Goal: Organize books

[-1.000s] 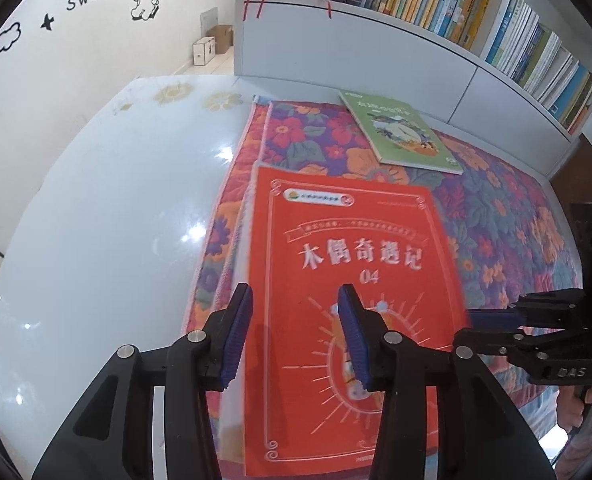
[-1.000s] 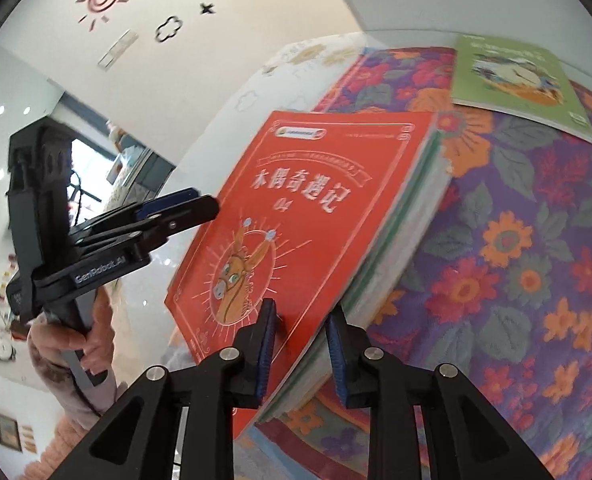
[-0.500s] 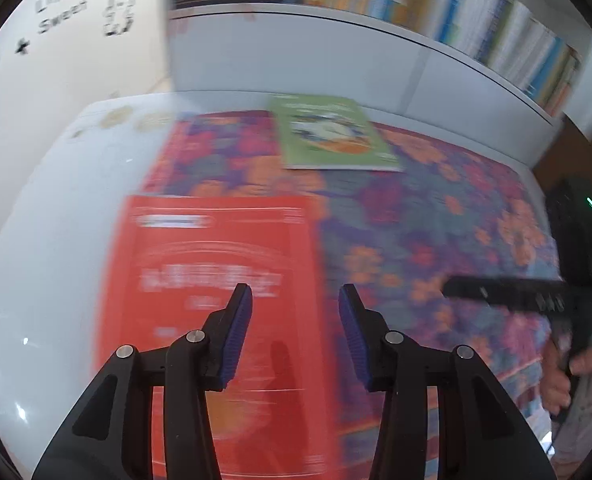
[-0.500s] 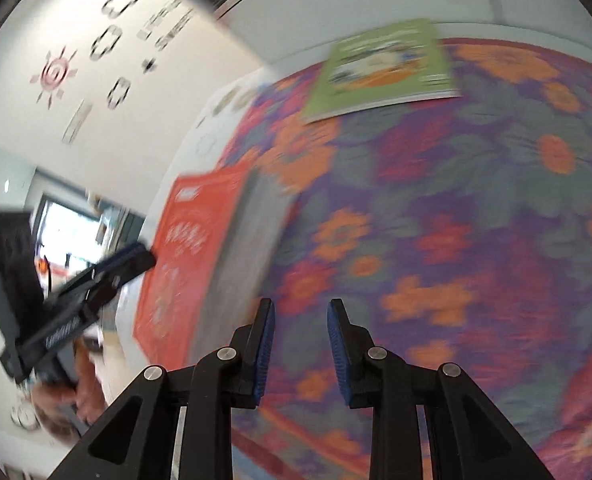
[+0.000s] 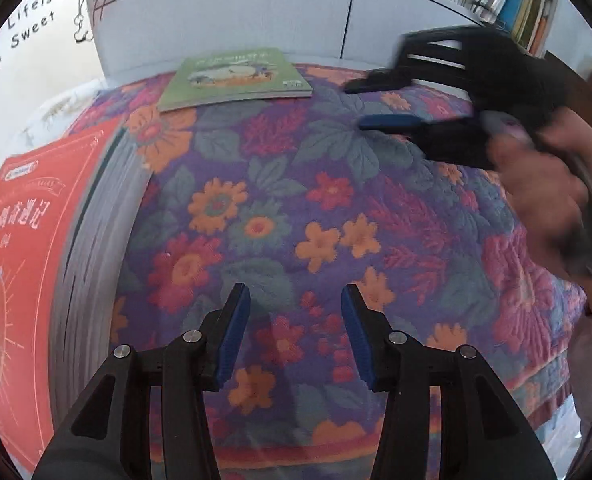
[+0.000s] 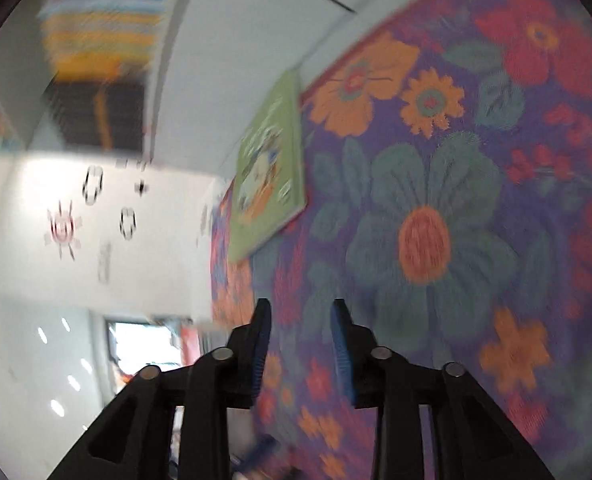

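Both tongs empty, jaws apart and opening, nothing between the pads. Left tongs (image 5: 294,336) hang over bare floral cloth (image 5: 335,208) mid-counter. Right tongs (image 5: 359,104), blurred, hand (image 5: 543,196) behind them, point toward the green book (image 5: 236,76).

Green book lies flat at the counter's far edge, against the white shelf base (image 5: 224,12). Red book (image 5: 20,264) tops a thick stack at the left edge, well apart from both tongs.

Step, as judged: reaching for the green book, presumably to add it to the stack. Next move needs a thin edge grip; flat cover, low on soft cloth, so the pads may snag fabric.
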A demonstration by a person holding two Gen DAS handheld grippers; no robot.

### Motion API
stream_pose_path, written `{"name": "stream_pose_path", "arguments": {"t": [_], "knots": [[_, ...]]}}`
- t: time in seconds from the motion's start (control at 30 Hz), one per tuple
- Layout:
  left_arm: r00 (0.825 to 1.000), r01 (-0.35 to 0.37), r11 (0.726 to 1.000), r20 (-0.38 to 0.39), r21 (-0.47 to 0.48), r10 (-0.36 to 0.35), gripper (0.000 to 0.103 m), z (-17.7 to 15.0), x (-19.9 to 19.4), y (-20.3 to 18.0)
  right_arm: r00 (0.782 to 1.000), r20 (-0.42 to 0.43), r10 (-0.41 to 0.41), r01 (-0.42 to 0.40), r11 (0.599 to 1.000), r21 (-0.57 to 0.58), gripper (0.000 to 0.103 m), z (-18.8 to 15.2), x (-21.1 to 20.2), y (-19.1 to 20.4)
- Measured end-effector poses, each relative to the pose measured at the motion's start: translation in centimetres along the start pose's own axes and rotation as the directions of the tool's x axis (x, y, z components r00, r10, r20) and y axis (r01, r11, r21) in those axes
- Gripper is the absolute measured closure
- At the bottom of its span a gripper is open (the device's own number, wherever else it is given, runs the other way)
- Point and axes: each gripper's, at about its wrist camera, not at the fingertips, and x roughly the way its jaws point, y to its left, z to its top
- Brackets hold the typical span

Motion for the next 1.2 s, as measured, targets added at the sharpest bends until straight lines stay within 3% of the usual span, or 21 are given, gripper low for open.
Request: {"name": "stream_pose_path", "arguments": {"t": [0.1,0.23,0.53,0.67,0.83,0.97,1.2], "knots": [[1.000,0.021,0.999,-0.010,-0.032,-0.021,0.058,-0.2,0.2,0.9,0.999,0.012,-0.043,0.043,0.999,0.016,0.072,1.2,2.5,0.4],[0.999,0.039,0.997,-0.025,-0.064,-0.040,0.058,-0.3,0.5,1.8,0.999,0.052,-0.013,0.009,0.997,0.076,0.072,2.4,3.9,0.9],[0.998,0.045,0.998,-0.033,-0.053,-0.047,0.057,-0.5,0.4,1.6,0.996,0.093,0.003,-0.011,0.996,0.083,0.073,4.8,6.3,2.0],[0.998,0.055,0.997,-0.028,-0.052,-0.057,0.055,-0.4,0.6,1.8,0.986,0.161,-0.036,0.028,0.998,0.050,0.086,4.5,6.7,2.2],[0.998,0.050,0.998,-0.033,-0.048,-0.052,0.055,-0.3,0.6,1.8,0.983,0.185,-0.017,0.008,0.999,0.048,0.089,3.7,6.4,2.3],[0.990,0.129,0.989,-0.044,-0.078,-0.132,0.055,-0.4,-0.4,1.9,0.986,0.166,-0.008,0.003,1.000,0.026,0.091,2.0,4.8,2.8],[0.986,0.165,0.986,0.039,-0.032,-0.164,0.055,-0.7,-3.9,0.7,0.973,0.215,-0.088,0.104,0.992,-0.068,0.097,-4.2,-3.3,2.6]]}}
